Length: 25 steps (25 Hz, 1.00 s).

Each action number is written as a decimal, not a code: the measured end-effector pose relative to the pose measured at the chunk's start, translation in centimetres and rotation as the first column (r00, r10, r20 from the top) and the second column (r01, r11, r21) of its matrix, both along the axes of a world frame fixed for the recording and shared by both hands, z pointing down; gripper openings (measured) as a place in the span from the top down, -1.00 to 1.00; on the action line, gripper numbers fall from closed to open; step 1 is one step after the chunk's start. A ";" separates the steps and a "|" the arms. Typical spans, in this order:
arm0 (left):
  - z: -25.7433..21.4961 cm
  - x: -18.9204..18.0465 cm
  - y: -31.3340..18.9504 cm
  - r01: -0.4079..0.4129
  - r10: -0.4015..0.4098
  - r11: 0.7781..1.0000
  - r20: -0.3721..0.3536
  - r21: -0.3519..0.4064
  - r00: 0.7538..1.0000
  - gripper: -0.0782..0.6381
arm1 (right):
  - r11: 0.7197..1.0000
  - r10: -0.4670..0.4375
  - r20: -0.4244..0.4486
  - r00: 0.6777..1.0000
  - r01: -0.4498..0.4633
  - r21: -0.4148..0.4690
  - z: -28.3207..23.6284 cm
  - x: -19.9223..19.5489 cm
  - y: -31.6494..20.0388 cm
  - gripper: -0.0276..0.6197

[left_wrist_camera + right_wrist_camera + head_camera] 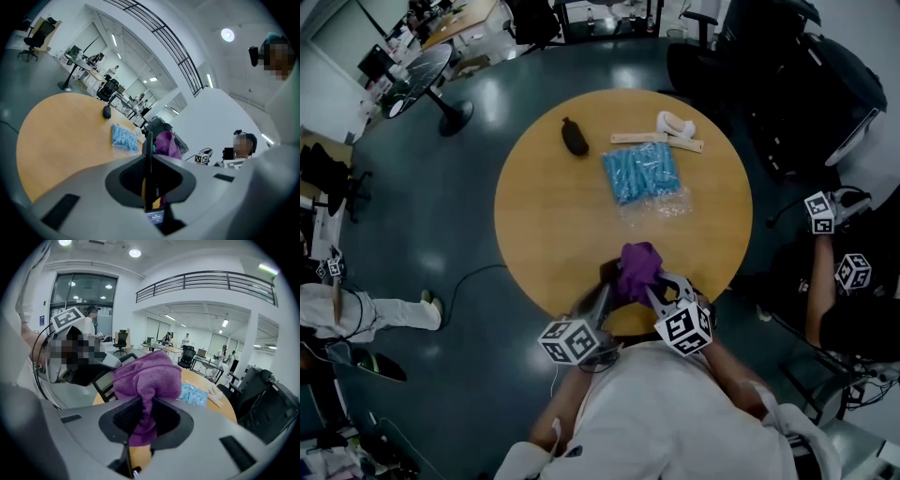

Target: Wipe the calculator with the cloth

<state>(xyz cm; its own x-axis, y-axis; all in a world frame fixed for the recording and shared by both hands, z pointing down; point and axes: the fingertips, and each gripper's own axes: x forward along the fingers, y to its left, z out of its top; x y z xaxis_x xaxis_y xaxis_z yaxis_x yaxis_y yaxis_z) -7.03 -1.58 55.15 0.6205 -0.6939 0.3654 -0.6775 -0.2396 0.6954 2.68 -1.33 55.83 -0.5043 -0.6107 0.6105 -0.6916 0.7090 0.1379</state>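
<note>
Closest under the head camera I see the wearer's pale shirt (675, 412), and just past it the two marker cubes (570, 340) riding on the claws. Both claws reach over the near rim of the round desk (553, 216).

The calculator (607, 274) is a thin dark slab held up off the desk in the left claw (602, 298). In the left gripper view it stands edge-on, a narrow black line (148, 143) running straight out of that claw (148, 161), whose jaws are clenched on its near end. From the right gripper view I catch its flat face and grey screen (104, 380), tilted, just left of the cloth.

The purple cloth (639, 265) is bunched in the right claw (661, 291). That claw (143, 416) is grasping a fold, with the rest (150, 376) mounded above the jaws. The bundle sits right beside the calculator's far end and seems to touch it, though I cannot make out the contact itself.

Farther out, near the desk's middle, lies a clear bag of blue packets (642, 173). Beyond it are a pale flat strip (639, 138), a white curved piece (675, 123) and a small black object (574, 137). Another person (825, 300) with marker cubes sits off to the right.
</note>
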 end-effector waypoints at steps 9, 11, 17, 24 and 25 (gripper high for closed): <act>0.6 -2.0 0.1 -0.044 0.025 0.995 0.209 0.085 0.978 0.66 | 0.992 0.118 -0.043 0.992 -0.120 -0.047 2.4 5.8 -0.7 0.70; 1.0 -1.9 0.1 -0.083 0.052 0.991 0.282 0.101 0.958 0.66 | 0.995 0.096 -0.017 0.995 -0.096 -0.002 0.5 5.3 -0.8 0.70; 1.0 0.9 0.1 -0.143 0.101 0.982 0.301 0.123 0.948 0.66 | 0.996 -0.072 0.085 0.994 0.068 0.057 -2.3 -2.1 0.1 0.70; -0.1 1.3 0.8 -0.154 0.113 0.979 0.264 0.137 0.958 0.66 | 0.999 -0.040 0.040 0.998 0.039 0.024 -0.3 -1.0 -0.2 0.70; -0.2 1.0 0.8 -0.150 0.108 0.978 0.269 0.142 0.957 0.66 | 1.000 -0.016 0.029 0.999 0.016 0.008 0.3 0.2 -0.3 0.70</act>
